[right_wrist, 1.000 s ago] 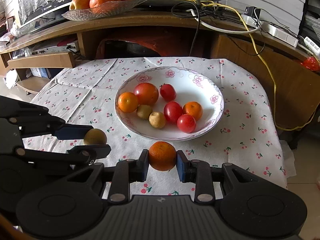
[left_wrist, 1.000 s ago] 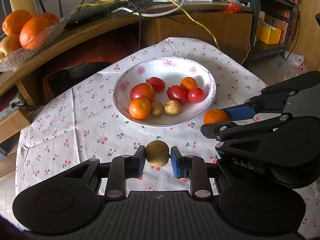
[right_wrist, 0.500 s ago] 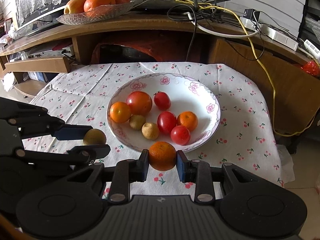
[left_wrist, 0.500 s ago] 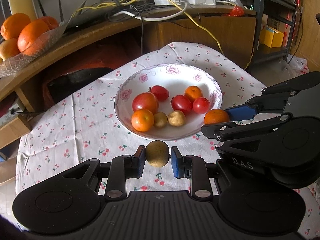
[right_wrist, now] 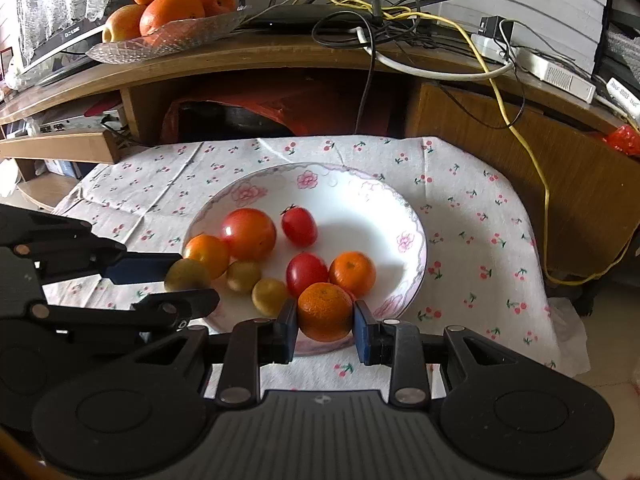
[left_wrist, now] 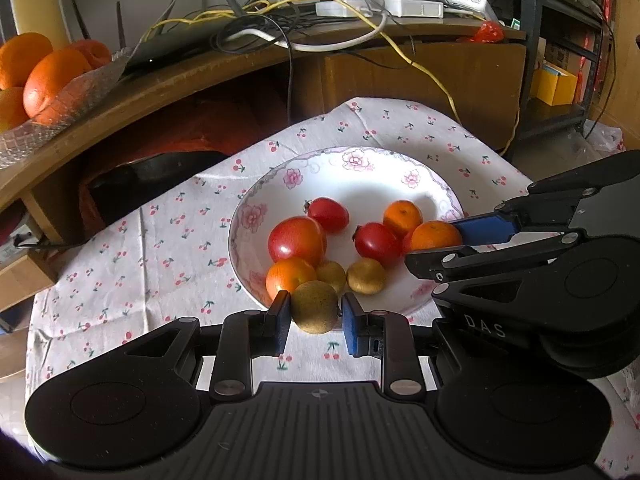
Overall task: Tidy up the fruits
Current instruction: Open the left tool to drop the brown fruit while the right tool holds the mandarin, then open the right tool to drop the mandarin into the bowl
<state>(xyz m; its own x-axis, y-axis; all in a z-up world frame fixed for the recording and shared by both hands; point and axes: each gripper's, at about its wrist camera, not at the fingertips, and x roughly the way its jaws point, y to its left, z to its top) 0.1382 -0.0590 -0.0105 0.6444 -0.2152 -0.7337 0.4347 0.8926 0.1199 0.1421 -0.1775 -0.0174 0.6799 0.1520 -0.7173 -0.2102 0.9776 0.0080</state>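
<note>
A white floral bowl (left_wrist: 352,168) (right_wrist: 412,248) sits on the cherry-print tablecloth (left_wrist: 140,240) and holds tomatoes, small oranges and brown-green fruits. My left gripper (left_wrist: 315,316) is shut on a brown-green round fruit (left_wrist: 314,306), held over the bowl's near rim. In the right wrist view this fruit (right_wrist: 187,275) shows at the bowl's left edge. My right gripper (right_wrist: 325,322) is shut on an orange (right_wrist: 325,312) above the bowl's near rim; the left wrist view shows that orange (left_wrist: 436,236) at the bowl's right side.
A curved wooden shelf (right_wrist: 260,56) stands behind the table with tangled cables (right_wrist: 400,20) and a glass dish of large oranges (right_wrist: 168,12). A yellow cable (right_wrist: 532,152) hangs down at the right. A dark pan (left_wrist: 152,168) sits under the shelf.
Both grippers have moved forward with their fruit, from in front of the bowl to over its near rim. The bowl's contents have stayed put.
</note>
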